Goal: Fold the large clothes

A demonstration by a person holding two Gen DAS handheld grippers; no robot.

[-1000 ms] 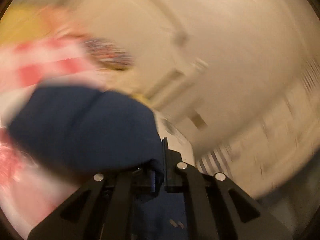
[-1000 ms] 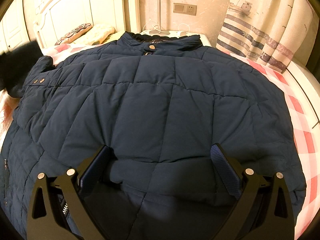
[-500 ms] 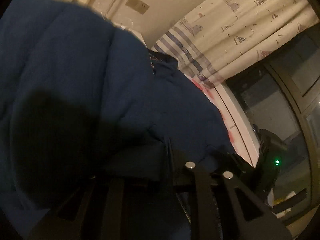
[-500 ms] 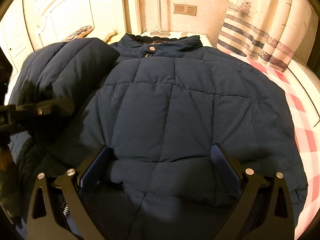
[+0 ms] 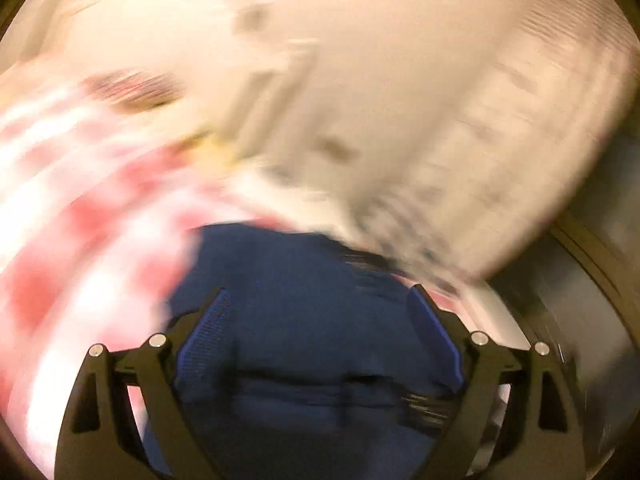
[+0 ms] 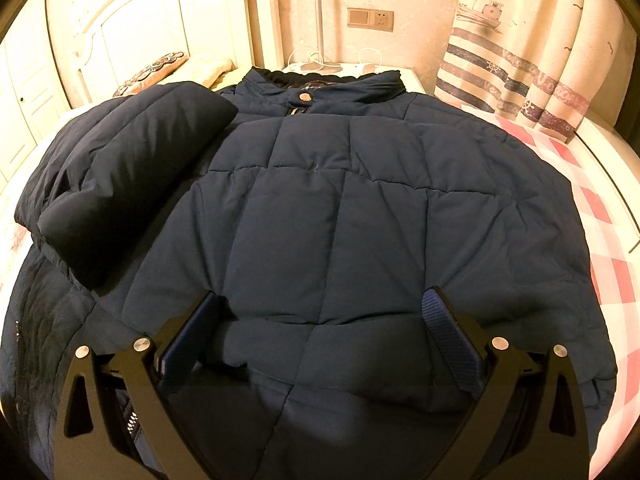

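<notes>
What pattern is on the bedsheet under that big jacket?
Pink-red and white checks on the bedsheet, beside the navy jacket. Clearest in the right wrist view.

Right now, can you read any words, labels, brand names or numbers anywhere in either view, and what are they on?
No readable text in either view.
Jacket: the collar snap button is too small to show any marking.
Curtain: boat and stripe pictures only, no words.
Wall socket: no lettering visible.
Left wrist view: motion-blurred throughout.
</notes>
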